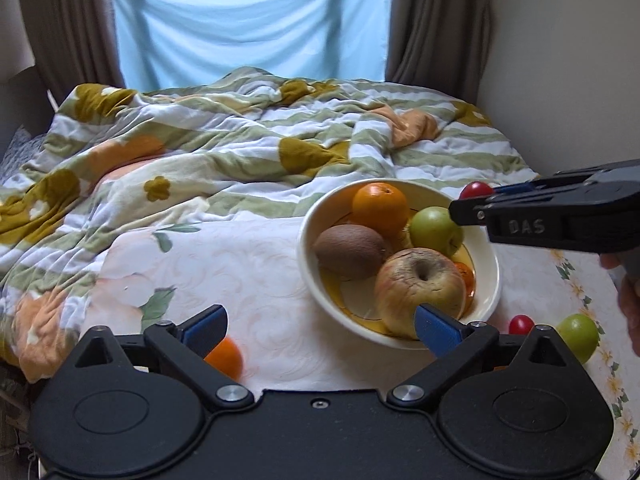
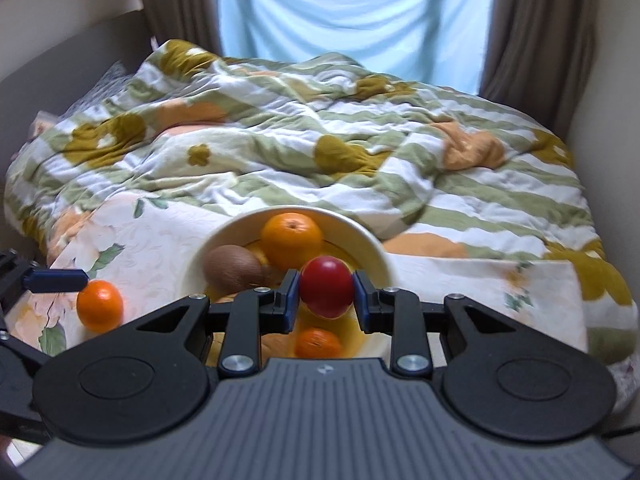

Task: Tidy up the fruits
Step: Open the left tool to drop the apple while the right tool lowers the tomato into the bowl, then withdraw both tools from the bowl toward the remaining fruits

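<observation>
A cream bowl on the table holds an orange, a kiwi, a green apple, a large wrinkled apple and a small tangerine. My right gripper is shut on a round red fruit and hangs over the bowl's near side; in the left wrist view it reaches in from the right with that red fruit. My left gripper stands open and empty, left of the bowl. A loose orange lies under its left finger.
A second red fruit and a green apple lie on the tablecloth right of the bowl. A person's hand shows at the right edge. A rumpled striped quilt covers the bed behind, with curtains and walls beyond.
</observation>
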The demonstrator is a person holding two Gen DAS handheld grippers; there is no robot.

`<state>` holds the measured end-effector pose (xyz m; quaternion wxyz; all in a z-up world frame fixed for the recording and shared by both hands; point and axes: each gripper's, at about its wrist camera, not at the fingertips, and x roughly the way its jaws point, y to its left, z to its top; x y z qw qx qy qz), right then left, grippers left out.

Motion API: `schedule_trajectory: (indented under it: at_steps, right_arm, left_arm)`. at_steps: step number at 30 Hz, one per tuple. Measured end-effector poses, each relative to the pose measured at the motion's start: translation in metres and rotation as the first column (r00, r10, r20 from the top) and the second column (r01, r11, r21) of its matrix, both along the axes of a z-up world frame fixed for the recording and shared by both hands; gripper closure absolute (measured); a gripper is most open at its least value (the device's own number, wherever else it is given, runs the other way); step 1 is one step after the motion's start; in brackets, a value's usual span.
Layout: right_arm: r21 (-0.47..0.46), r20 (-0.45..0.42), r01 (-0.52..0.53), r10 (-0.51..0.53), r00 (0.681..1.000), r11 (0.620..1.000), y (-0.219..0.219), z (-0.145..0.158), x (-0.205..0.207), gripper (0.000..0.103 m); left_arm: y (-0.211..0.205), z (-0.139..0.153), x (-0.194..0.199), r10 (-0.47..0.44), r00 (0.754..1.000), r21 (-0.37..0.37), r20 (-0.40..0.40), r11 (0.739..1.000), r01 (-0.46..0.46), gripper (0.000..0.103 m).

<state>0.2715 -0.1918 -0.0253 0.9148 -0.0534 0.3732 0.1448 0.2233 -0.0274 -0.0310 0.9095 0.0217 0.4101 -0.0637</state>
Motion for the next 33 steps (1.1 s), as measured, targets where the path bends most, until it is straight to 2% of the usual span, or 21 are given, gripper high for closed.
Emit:
schedule_trajectory:
  at_steps: [7, 14, 15, 16, 17, 18, 19, 33]
  right_arm:
    - [-0.040, -0.007, -0.058, 0.057, 0.998, 0.998, 0.028, -0.025, 0.018, 0.060]
    - [-0.019, -0.002, -0.073, 0.072, 0.997, 0.997, 0.032, -0.036, 0.024, 0.056]
    - [-0.016, 0.007, -0.082, 0.082, 0.997, 0.997, 0.032, -0.034, 0.022, 0.045]
    - [-0.018, 0.026, -0.086, 0.087, 0.996, 0.996, 0.032, -0.032, 0.018, 0.030]
    - [-0.024, 0.049, -0.086, 0.087, 0.995, 0.996, 0.032, -0.030, 0.014, 0.021]
    - [-0.030, 0.070, -0.082, 0.084, 0.994, 0.996, 0.031, -0.028, 0.010, 0.006]
    - [-0.032, 0.084, -0.078, 0.080, 0.993, 0.996, 0.029, -0.027, 0.007, 0.000]
    - [0.024, 0.067, -0.045, 0.043, 0.997, 0.999, 0.003, 0.002, -0.027, 0.000]
  left_arm:
    - [0.023, 0.000, -0.004, 0.063, 0.998, -0.035, 0.000, 0.997, -0.063, 0.001]
    - [0.033, -0.002, -0.004, 0.096, 0.995, -0.043, 0.004, 0.994, -0.096, 0.001]
    - [0.035, -0.001, -0.005, 0.107, 0.994, -0.048, 0.005, 0.993, -0.107, 0.001]
    - [0.037, -0.001, -0.006, 0.115, 0.993, -0.054, 0.007, 0.992, -0.114, 0.001]
    - [0.038, 0.000, -0.007, 0.119, 0.993, -0.056, 0.008, 0.991, -0.118, 0.001]
    - [0.039, 0.001, -0.008, 0.121, 0.993, -0.055, 0.009, 0.991, -0.121, 0.001]
    - [0.039, 0.001, -0.010, 0.123, 0.992, -0.050, 0.011, 0.991, -0.122, 0.001]
    - [0.031, 0.030, -0.037, 0.125, 0.990, -0.043, 0.069, 0.992, -0.122, 0.001]
